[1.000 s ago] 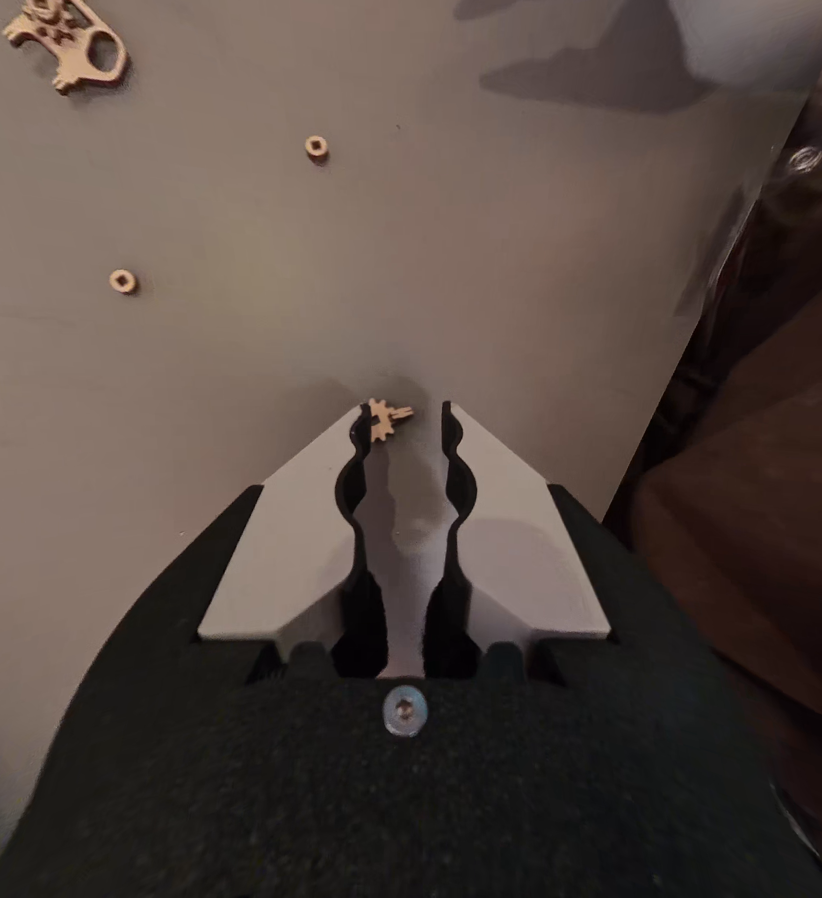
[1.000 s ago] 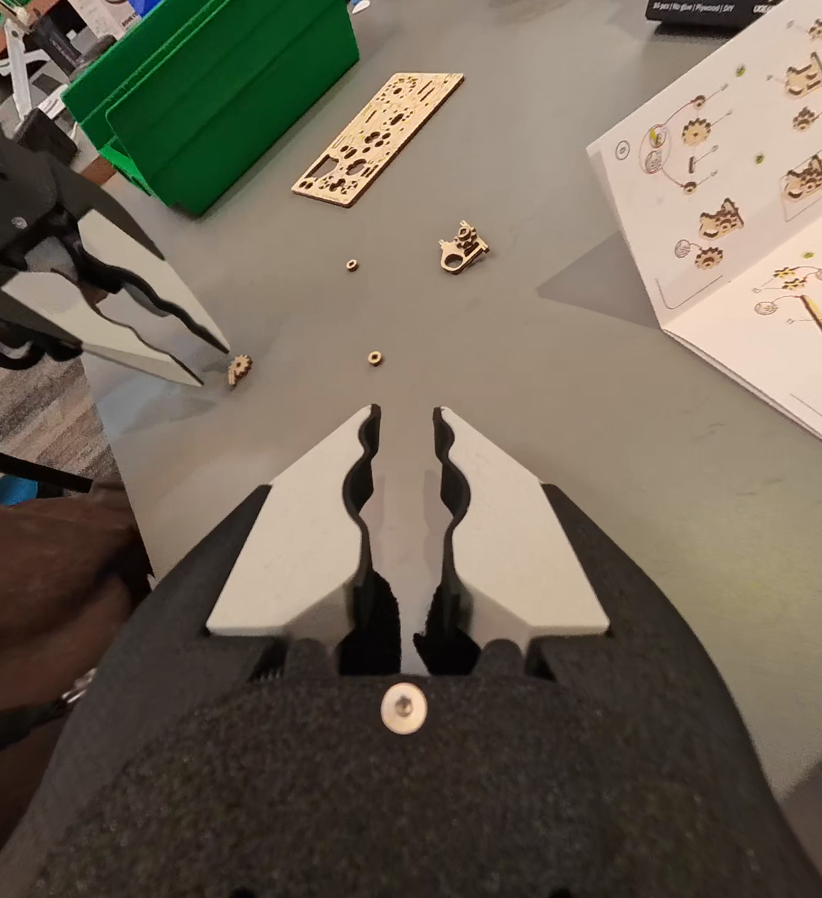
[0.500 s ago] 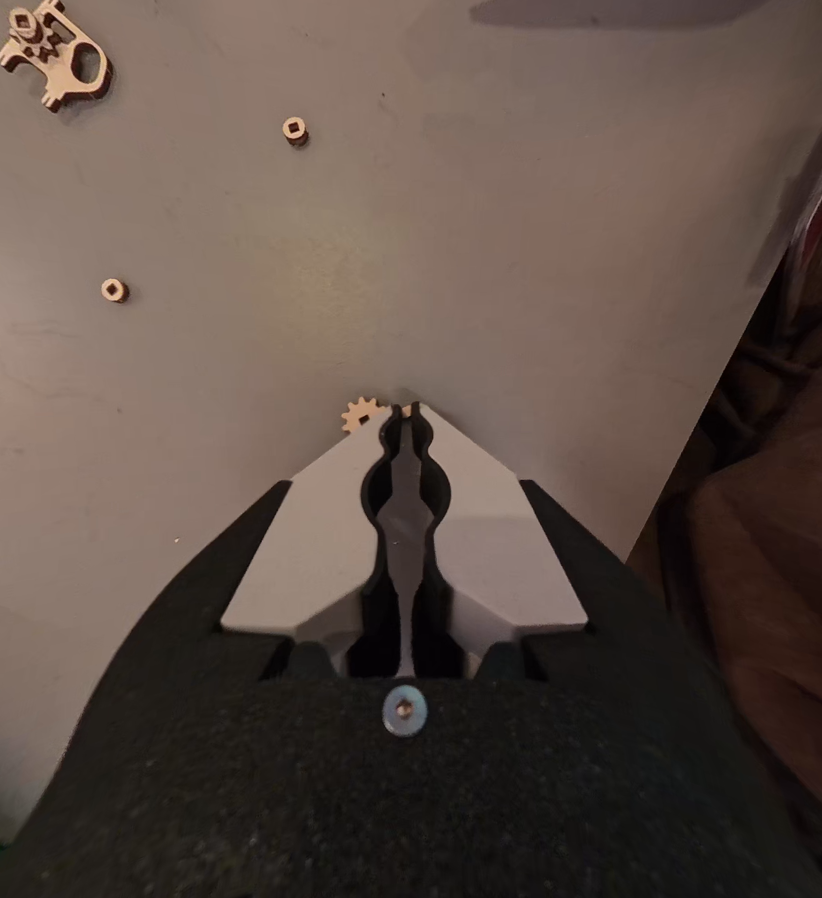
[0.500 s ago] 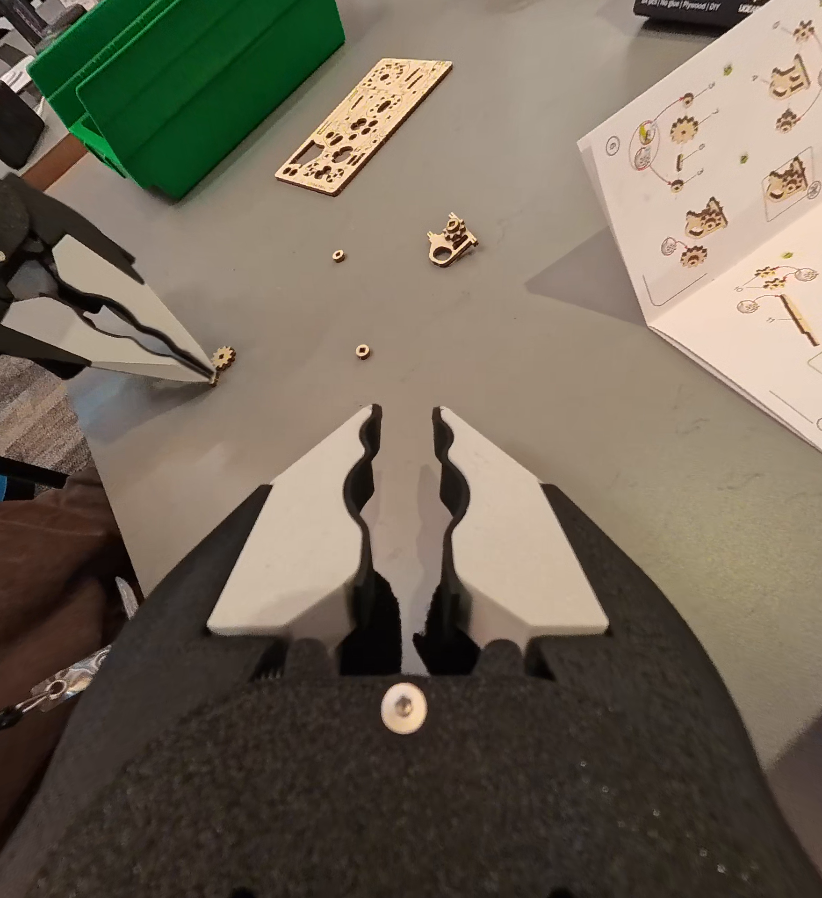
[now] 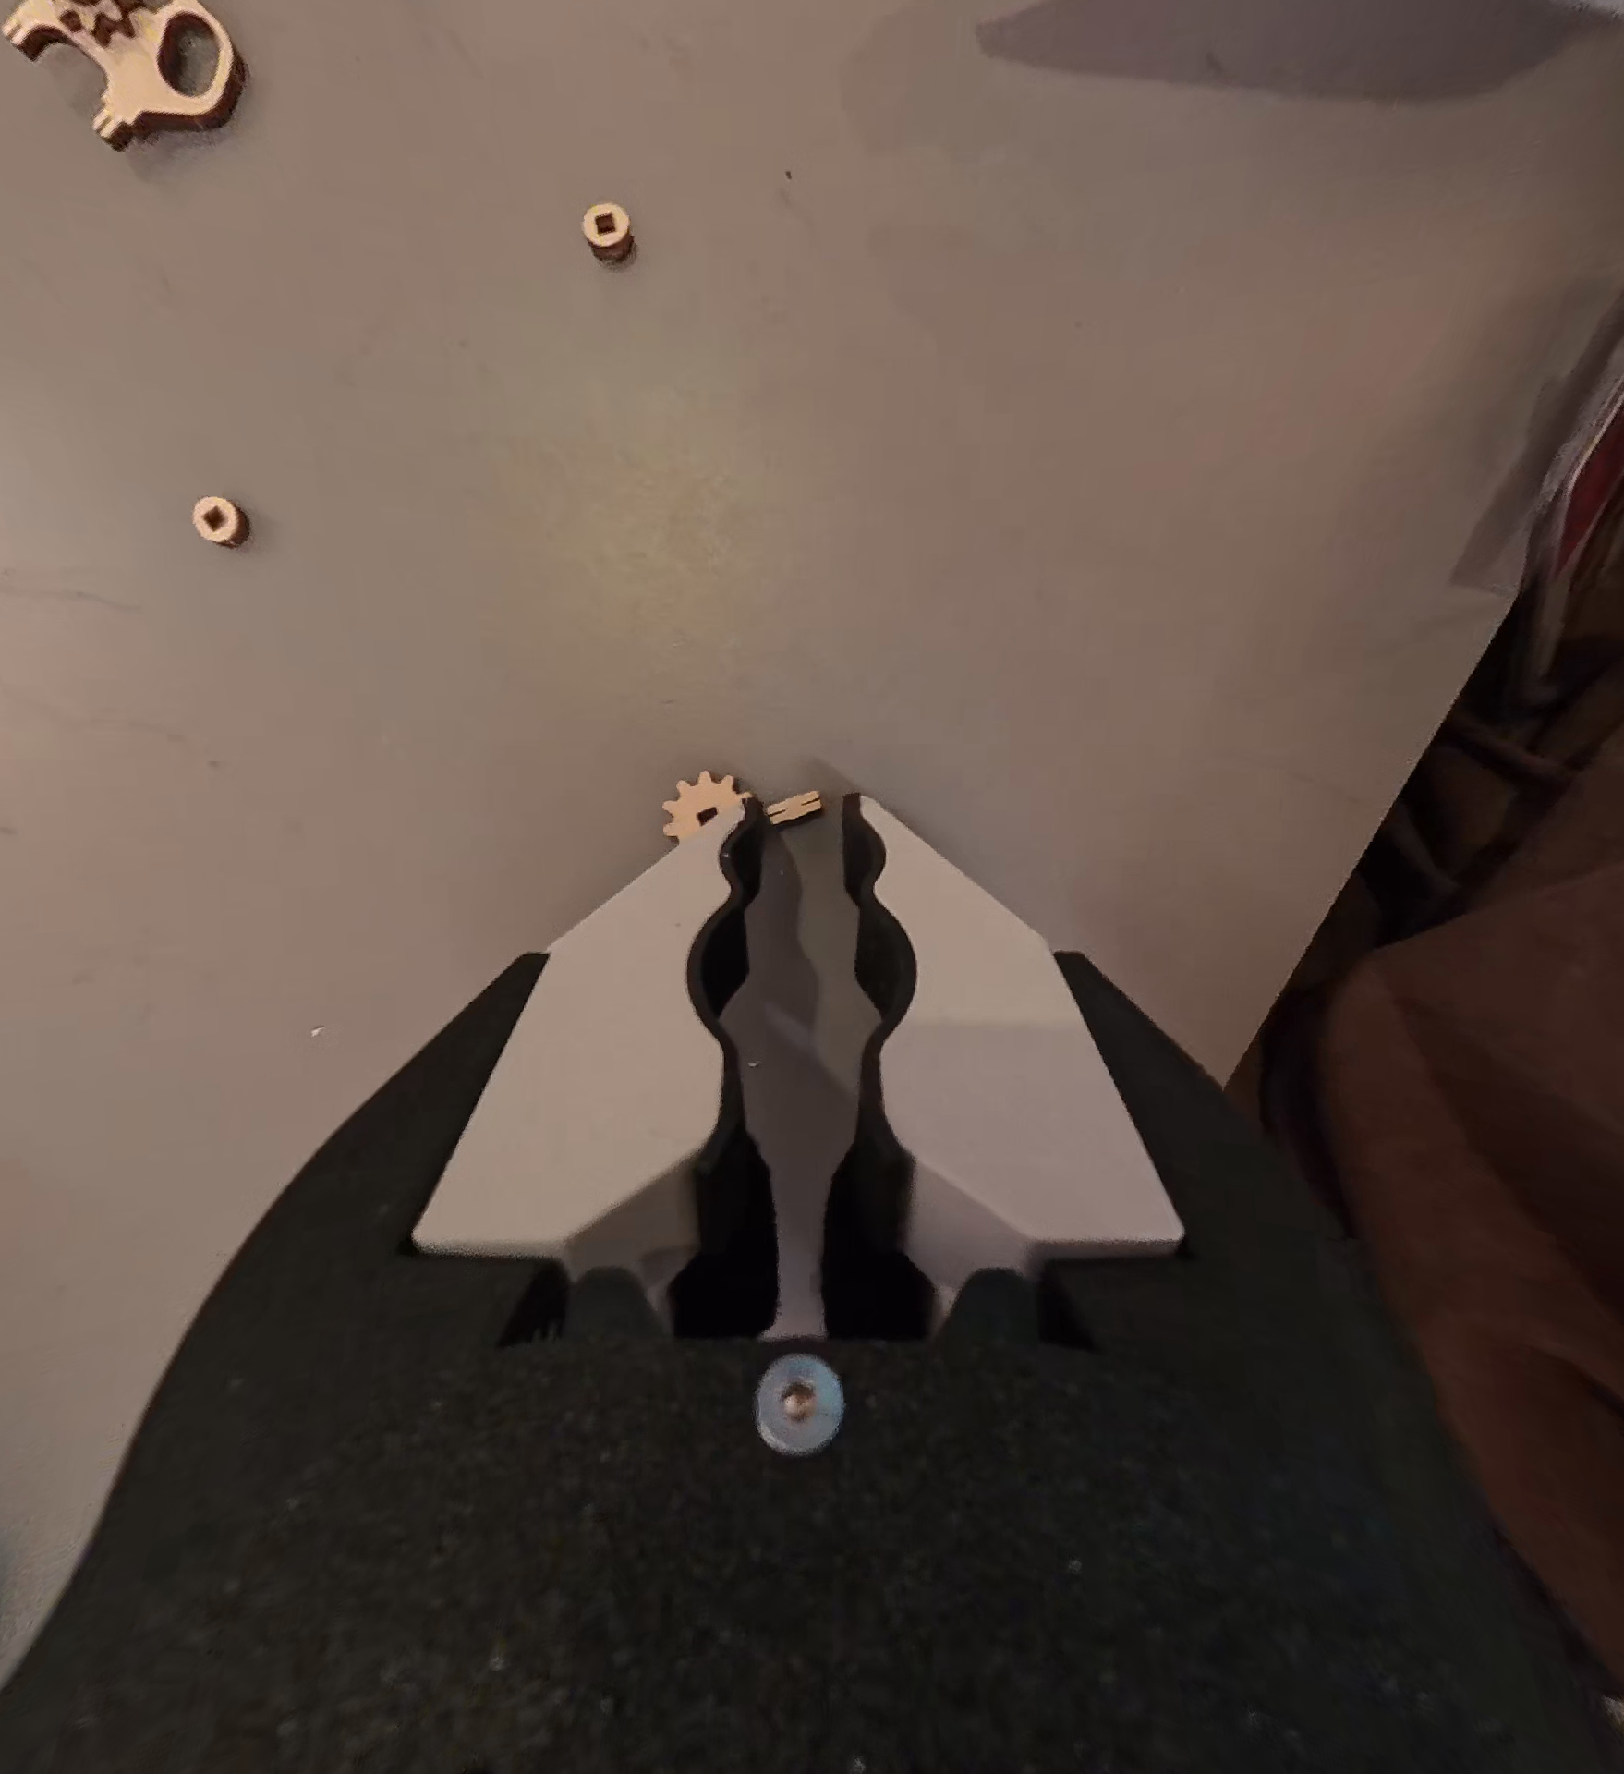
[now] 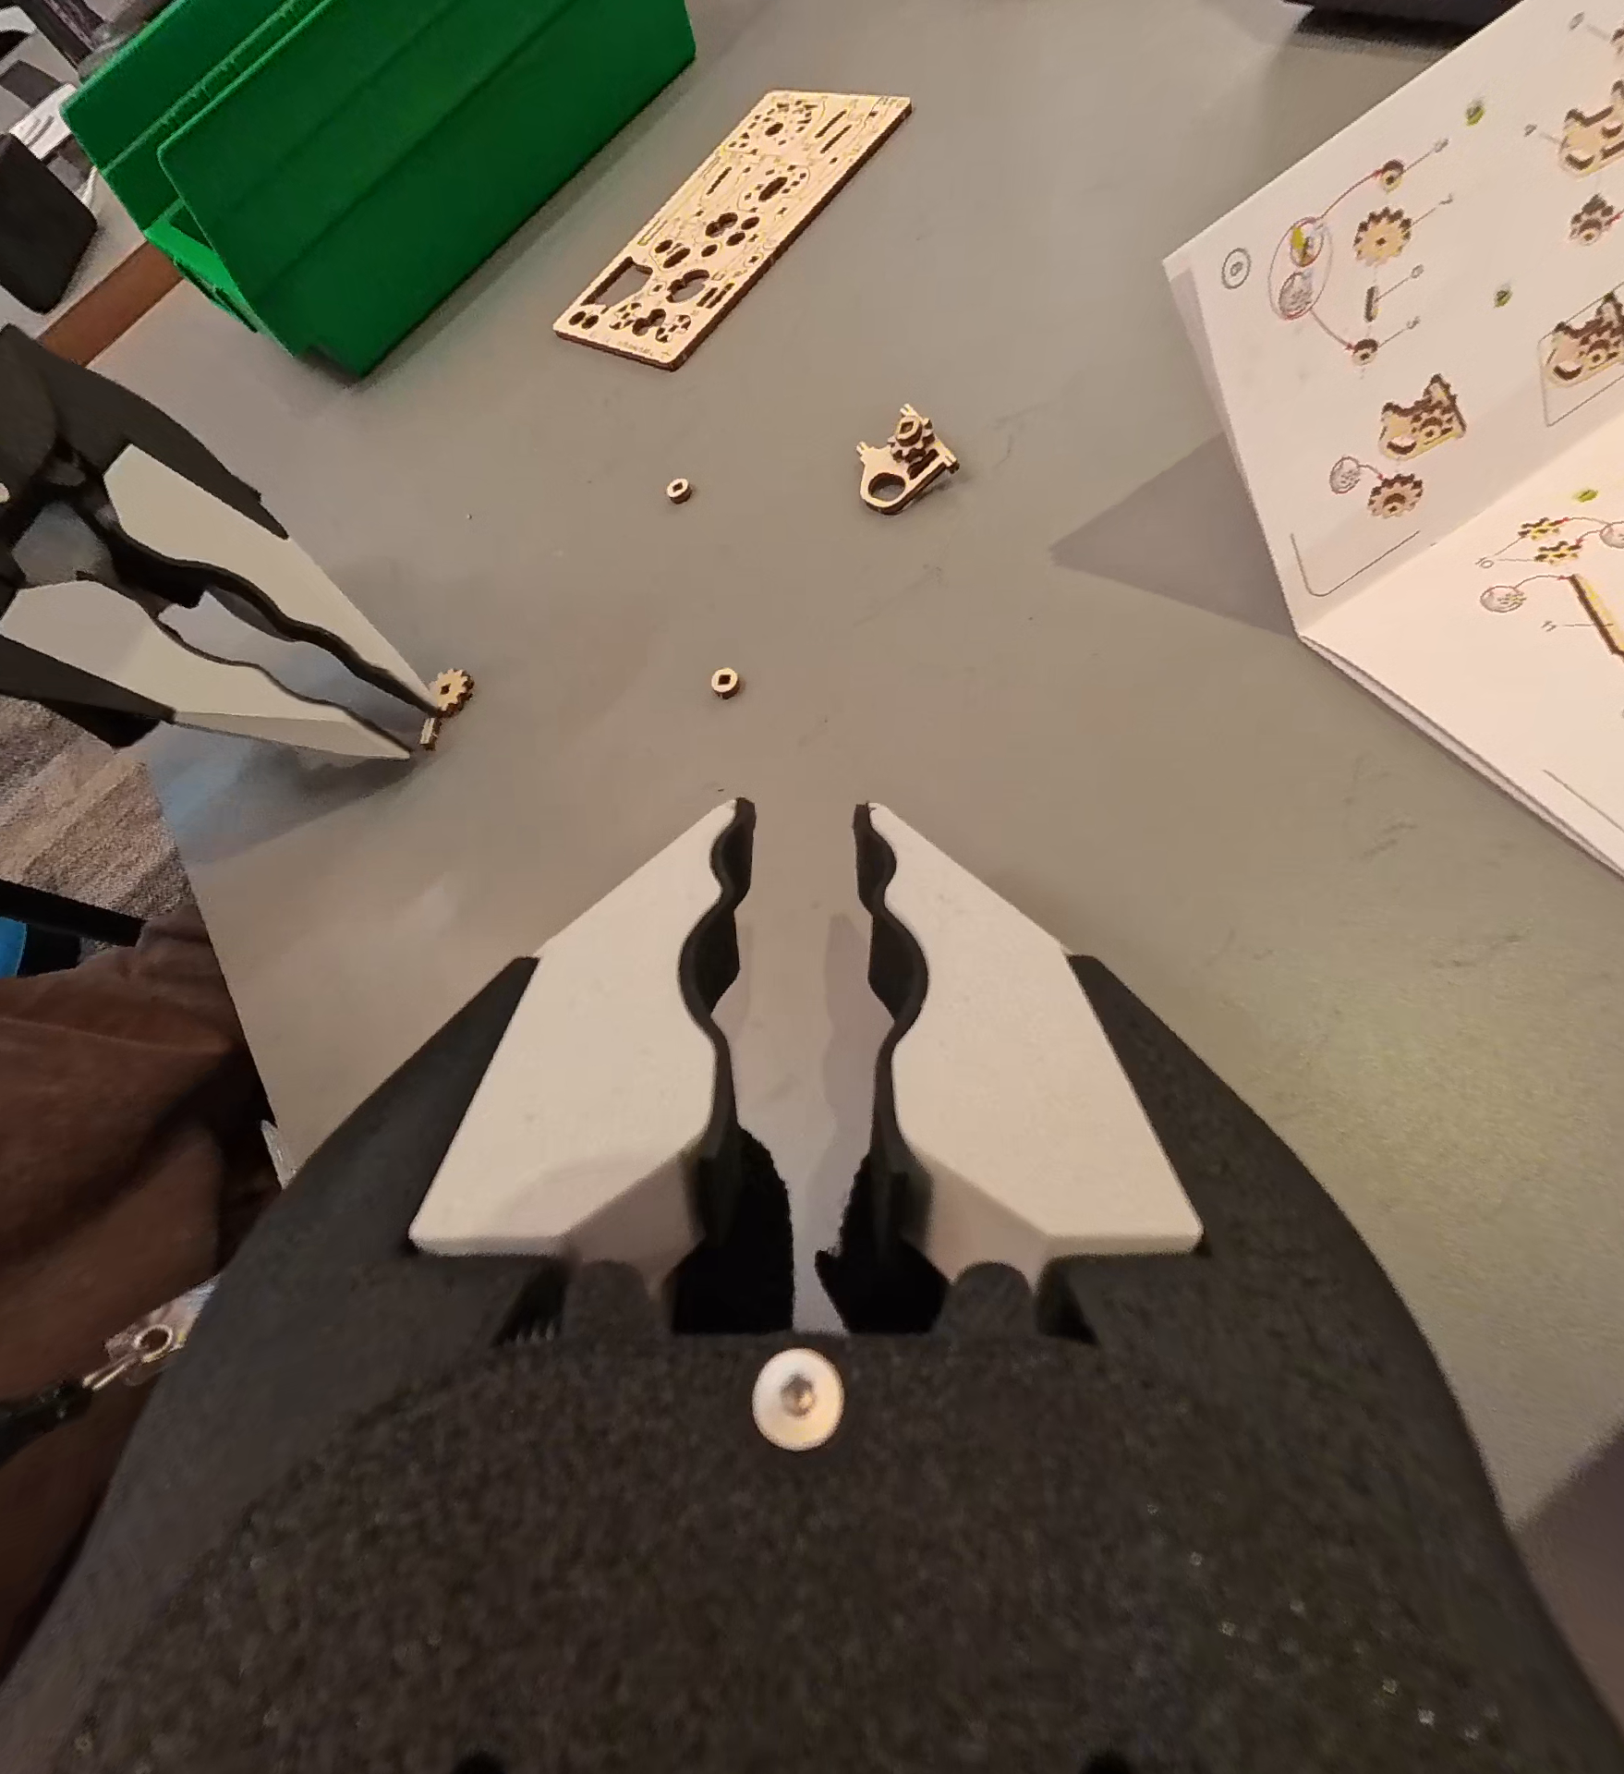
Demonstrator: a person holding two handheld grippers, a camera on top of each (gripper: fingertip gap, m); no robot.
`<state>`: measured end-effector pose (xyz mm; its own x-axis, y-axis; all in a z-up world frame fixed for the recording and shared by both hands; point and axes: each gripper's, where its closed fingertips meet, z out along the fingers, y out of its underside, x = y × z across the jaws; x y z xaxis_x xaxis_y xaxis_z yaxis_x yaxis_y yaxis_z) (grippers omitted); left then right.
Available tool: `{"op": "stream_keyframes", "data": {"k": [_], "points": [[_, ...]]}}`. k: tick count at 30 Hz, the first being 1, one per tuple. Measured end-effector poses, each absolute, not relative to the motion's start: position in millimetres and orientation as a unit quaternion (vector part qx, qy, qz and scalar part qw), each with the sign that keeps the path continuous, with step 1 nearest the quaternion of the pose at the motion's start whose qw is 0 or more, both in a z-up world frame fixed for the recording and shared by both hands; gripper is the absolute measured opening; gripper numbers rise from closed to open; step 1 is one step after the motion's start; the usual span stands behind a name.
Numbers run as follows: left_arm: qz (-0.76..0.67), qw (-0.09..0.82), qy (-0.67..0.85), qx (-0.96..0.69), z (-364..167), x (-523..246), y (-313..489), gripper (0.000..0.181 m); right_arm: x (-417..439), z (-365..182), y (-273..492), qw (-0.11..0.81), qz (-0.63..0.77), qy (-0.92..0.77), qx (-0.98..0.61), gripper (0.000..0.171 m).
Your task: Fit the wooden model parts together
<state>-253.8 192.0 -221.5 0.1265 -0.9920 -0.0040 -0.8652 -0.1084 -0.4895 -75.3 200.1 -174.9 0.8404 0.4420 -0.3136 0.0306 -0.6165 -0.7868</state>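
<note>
A small wooden gear (image 5: 703, 816) lies flat on the grey table (image 5: 885, 480), touching the outer side of my left gripper's left fingertip. A short wooden peg (image 5: 794, 809) lies between the tips, apart from the gear. My left gripper (image 5: 799, 808) is open by a narrow gap and holds nothing. The right wrist view shows it at the left (image 6: 417, 728), with the gear (image 6: 451, 689) and peg (image 6: 431, 734) at its tips. My right gripper (image 6: 803, 806) is open and empty above the table. A part-built wooden assembly (image 6: 904, 461) lies farther off and also shows in the left wrist view (image 5: 132, 72).
Two small wooden rings (image 6: 680, 491) (image 6: 727, 683) lie between the grippers and the assembly. A punched wooden sheet (image 6: 731, 216) and green bins (image 6: 386, 144) are at the back. A folded instruction sheet (image 6: 1461, 432) stands at the right. The table edge (image 5: 1422, 768) runs close to the left gripper. Some 20 cm of space lies between my two pairs of fingers. My right gripper's tips are some 15 cm from the part-built wooden assembly (image 6: 904, 461).
My left gripper shut at the gear half a second ago and has opened again. The gear now lies flat with the peg apart from it. The right gripper has hardly moved.
</note>
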Motion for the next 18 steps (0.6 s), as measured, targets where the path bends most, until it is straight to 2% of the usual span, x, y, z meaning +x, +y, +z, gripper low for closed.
{"op": "stream_keyframes", "data": {"k": [18], "points": [[-0.12, 0.23, 0.655, -0.71, -217.9, -246.9, 196.6, 0.0, -78.6, -177.3, 198.0, 0.409, 0.247, -0.145, -0.866, 0.021]]}}
